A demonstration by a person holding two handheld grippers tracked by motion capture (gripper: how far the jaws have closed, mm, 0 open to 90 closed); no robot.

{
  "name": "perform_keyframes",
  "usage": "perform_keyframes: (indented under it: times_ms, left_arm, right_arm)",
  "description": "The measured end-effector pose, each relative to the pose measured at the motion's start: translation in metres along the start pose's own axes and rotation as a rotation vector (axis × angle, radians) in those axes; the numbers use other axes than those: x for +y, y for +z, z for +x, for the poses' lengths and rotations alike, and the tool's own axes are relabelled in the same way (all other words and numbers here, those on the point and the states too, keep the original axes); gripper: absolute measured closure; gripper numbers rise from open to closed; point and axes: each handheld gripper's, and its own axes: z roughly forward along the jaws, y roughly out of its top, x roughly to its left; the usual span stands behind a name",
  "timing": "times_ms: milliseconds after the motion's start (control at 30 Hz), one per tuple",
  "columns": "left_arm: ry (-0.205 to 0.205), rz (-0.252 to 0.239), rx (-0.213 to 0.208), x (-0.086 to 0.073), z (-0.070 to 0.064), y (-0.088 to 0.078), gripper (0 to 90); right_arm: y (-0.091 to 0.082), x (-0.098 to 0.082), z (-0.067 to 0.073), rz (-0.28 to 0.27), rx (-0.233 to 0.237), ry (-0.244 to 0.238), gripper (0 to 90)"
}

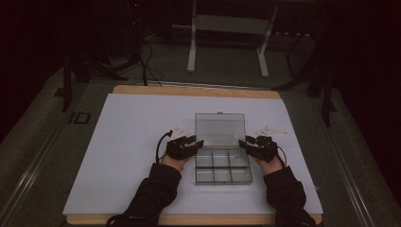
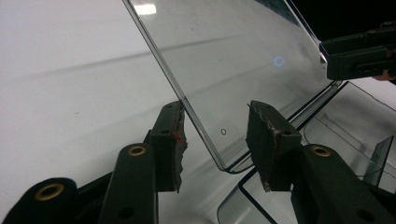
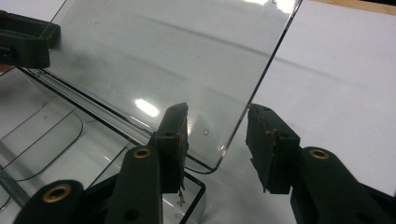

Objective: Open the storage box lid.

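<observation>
The clear box [image 1: 222,166] (lid [image 1: 220,128] raised) is centred on the white board [image 1: 118,156]. Lid corners are straddled, unclamped, by the left gripper [image 2: 215,140] and right gripper [image 3: 217,135], jaws apart; withdrawal seems next.

A clear plastic compartment box [image 1: 222,166] lies on a white sheet [image 1: 123,142] that covers a light wooden table [image 1: 189,90], and its transparent lid [image 1: 220,128] is swung open away from the person. The left gripper [image 1: 192,142], black and held in a dark-sleeved hand, sits at the box's left side near the hinge, while the right gripper [image 1: 247,144] sits at the right side. Behind the table a pale metal frame [image 1: 191,52] stands on the dark floor.
</observation>
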Motion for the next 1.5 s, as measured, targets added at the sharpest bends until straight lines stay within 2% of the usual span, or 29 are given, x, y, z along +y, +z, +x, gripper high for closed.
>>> perform_keyframes:
  times_ms: [133, 200, 300, 367, 567, 733, 833, 933, 967, 1000, 1033, 1067, 1133, 1167, 1233, 1300, 1333, 1400, 1500]
  left_arm:
    - [-0.049, 0.012, -0.015, 0.000, 0.002, 0.002, 57.0]
    - [-0.058, 0.014, -0.020, 0.000, 0.003, 0.002, 56.9]
    - [-0.060, 0.025, -0.001, 0.001, 0.003, 0.002, 53.4]
    - [-0.037, 0.034, 0.011, 0.001, 0.001, 0.003, 52.9]
    - [-0.037, 0.037, 0.002, 0.001, 0.002, 0.003, 53.7]
    - [0.014, 0.018, -0.013, 0.005, 0.000, -0.003, 51.1]
    - [0.060, 0.015, -0.029, 0.009, -0.007, -0.008, 42.7]
    - [0.103, 0.024, -0.034, 0.014, -0.015, -0.011, 31.6]
    - [0.114, 0.033, -0.036, 0.016, -0.017, -0.011, 28.3]
    - [0.120, 0.034, -0.058, 0.017, -0.019, -0.013, 26.1]
    - [0.120, 0.036, -0.062, 0.017, -0.020, -0.013, 18.7]
    - [0.126, 0.041, -0.061, 0.017, -0.022, -0.014, 16.1]
    - [0.147, 0.040, -0.081, 0.016, -0.024, -0.016, 12.1]
    - [0.148, 0.044, -0.084, 0.016, -0.025, -0.016, 9.0]
    - [0.148, 0.047, -0.107, 0.015, -0.026, -0.017, 9.0]
    - [0.148, 0.049, -0.112, 0.014, -0.027, -0.017, 8.9]
    - [0.170, 0.051, -0.118, 0.012, -0.029, -0.019, 9.0]
    - [0.188, 0.054, -0.123, 0.011, -0.031, -0.022, 9.0]
    - [0.213, 0.067, -0.118, 0.010, -0.034, -0.026, 9.0]
  right_arm:
    - [0.001, 0.000, 0.000, 0.002, -0.001, 0.003, 58.7]
    - [0.001, 0.000, 0.001, 0.002, -0.003, 0.000, 58.6]
    - [0.002, 0.000, 0.001, 0.003, -0.002, -0.002, 59.1]
    - [0.002, 0.000, 0.002, 0.008, -0.006, -0.008, 59.2]
    - [0.004, 0.000, 0.003, 0.013, -0.005, -0.012, 59.5]
    - [0.003, 0.002, 0.003, 0.012, 0.004, -0.018, 57.4]
    - [0.003, 0.005, 0.005, 0.012, 0.022, -0.030, 51.1]
    - [0.002, 0.009, 0.009, 0.017, 0.029, -0.064, 44.0]
    - [0.001, 0.010, 0.010, 0.017, 0.036, -0.065, 41.3]
    - [0.001, 0.011, 0.011, 0.015, 0.041, -0.068, 37.9]
    - [0.000, 0.012, 0.012, 0.011, 0.049, -0.070, 34.8]
    - [-0.001, 0.013, 0.013, 0.010, 0.059, -0.069, 32.6]
    - [-0.002, 0.013, 0.015, 0.017, 0.069, -0.099, 26.3]
    - [-0.003, 0.012, 0.017, 0.020, 0.065, -0.130, 23.6]
    - [-0.005, 0.011, 0.019, 0.016, 0.079, -0.129, 21.3]
    - [-0.006, 0.011, 0.019, 0.011, 0.089, -0.126, 20.1]
    - [-0.009, 0.010, 0.022, 0.014, 0.104, -0.147, 18.0]
    - [-0.011, 0.009, 0.022, 0.008, 0.127, -0.131, 17.9]
    - [-0.017, 0.008, 0.024, -0.006, 0.129, -0.141, 17.9]
